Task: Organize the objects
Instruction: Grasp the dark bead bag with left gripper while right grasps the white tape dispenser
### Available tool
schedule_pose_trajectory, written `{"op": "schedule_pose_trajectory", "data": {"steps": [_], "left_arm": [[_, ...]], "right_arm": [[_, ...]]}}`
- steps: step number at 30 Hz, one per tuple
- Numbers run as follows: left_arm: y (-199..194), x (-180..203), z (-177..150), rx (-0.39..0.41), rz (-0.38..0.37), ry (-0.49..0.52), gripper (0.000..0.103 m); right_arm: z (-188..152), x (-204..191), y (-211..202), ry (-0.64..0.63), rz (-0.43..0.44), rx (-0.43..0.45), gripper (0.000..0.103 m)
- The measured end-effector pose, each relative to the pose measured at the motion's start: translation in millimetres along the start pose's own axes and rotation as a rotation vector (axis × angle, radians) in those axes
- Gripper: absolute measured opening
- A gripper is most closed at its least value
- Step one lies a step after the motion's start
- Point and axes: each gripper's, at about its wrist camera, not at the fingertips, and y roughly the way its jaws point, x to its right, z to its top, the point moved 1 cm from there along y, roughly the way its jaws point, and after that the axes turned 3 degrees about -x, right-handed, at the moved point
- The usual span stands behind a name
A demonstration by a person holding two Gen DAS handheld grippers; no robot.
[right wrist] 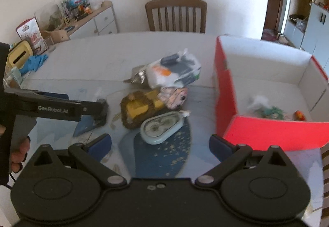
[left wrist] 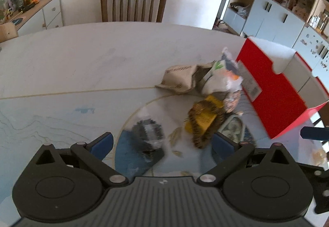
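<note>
White table (right wrist: 102, 58) before a chair (right wrist: 175, 14), red box (right wrist: 224, 91) at right with blurred small items inside, pile of packets (right wrist: 174, 71), lion toy (right wrist: 137, 108) and melted clock (right wrist: 161, 127) just beside it, all motion-smeared, left gripper (left wrist: 163, 142) jaws wide, empty, right gripper (right wrist: 160, 144) likewise spread, holding nothing.

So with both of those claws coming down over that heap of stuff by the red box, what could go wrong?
The items lie packed together: the lion toy touches the pale blue clock and the small patterned toy, so a grab may drag neighbours. The open left gripper and right gripper work close and could collide. The red box wall could get knocked.
</note>
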Motion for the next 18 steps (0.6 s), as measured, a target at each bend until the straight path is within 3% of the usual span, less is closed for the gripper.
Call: {"op": "schedule_pose_trajectory", "data": {"steps": [10, 18], "left_arm": [[31, -8, -3, -0.03, 0.041, 0.028, 0.102], [46, -15, -4, -0.053, 0.047, 0.032, 0.102]], "right_arm": [[-8, -4, 70, 0.024, -0.105, -0.056, 0.099], [-6, -7, 99, 0.012, -0.126, -0.075, 0.1]]}}
